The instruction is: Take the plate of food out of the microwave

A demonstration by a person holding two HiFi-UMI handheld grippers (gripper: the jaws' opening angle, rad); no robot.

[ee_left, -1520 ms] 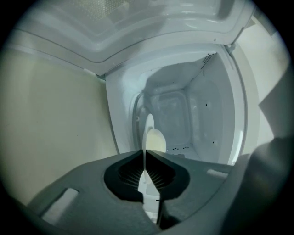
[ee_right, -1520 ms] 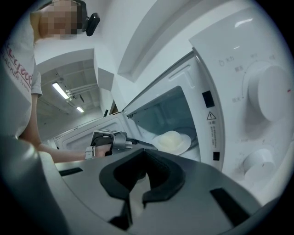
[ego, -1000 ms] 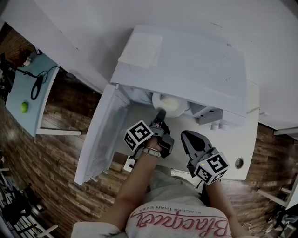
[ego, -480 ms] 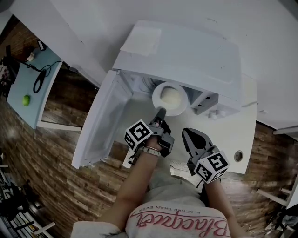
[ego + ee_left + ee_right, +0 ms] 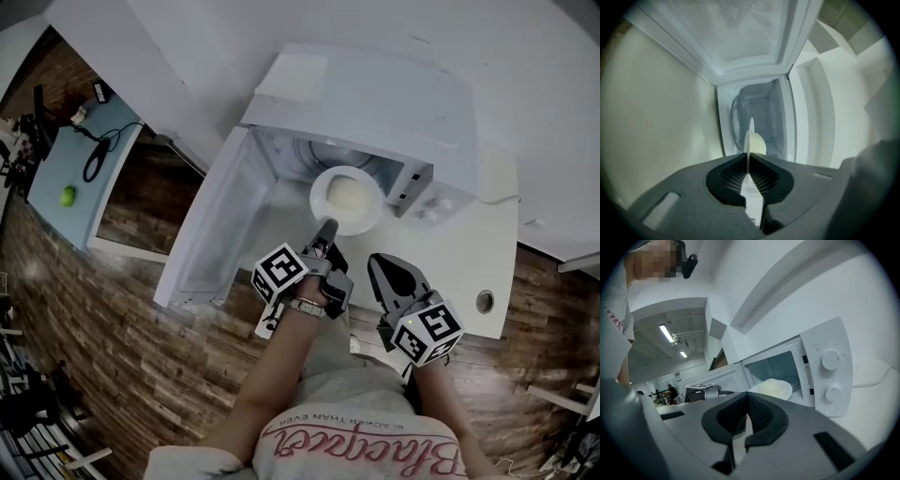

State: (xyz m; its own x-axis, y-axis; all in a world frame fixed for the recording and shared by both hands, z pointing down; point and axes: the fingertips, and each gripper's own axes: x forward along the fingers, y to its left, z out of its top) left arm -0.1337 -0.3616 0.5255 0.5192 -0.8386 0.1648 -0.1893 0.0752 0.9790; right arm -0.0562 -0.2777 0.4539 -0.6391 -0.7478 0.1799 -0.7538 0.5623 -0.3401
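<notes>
We pinch plate [image 5: 347, 199] near rim in left tongs [image 5: 325, 230], clamped thin on it; plate half out of microwave [image 5: 375, 103] mouth. We hold it level, draw straight back, clear of door [image 5: 220, 225]. Right tongs [image 5: 380, 264] closed, empty, free to steady far side

Plate [image 5: 347, 199] halfway out of microwave [image 5: 375, 94]

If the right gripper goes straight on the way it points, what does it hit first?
Probably the plate of food, just beyond the right gripper, in front of the open microwave. Depth is unclear; it might slip past into the cavity.
</notes>
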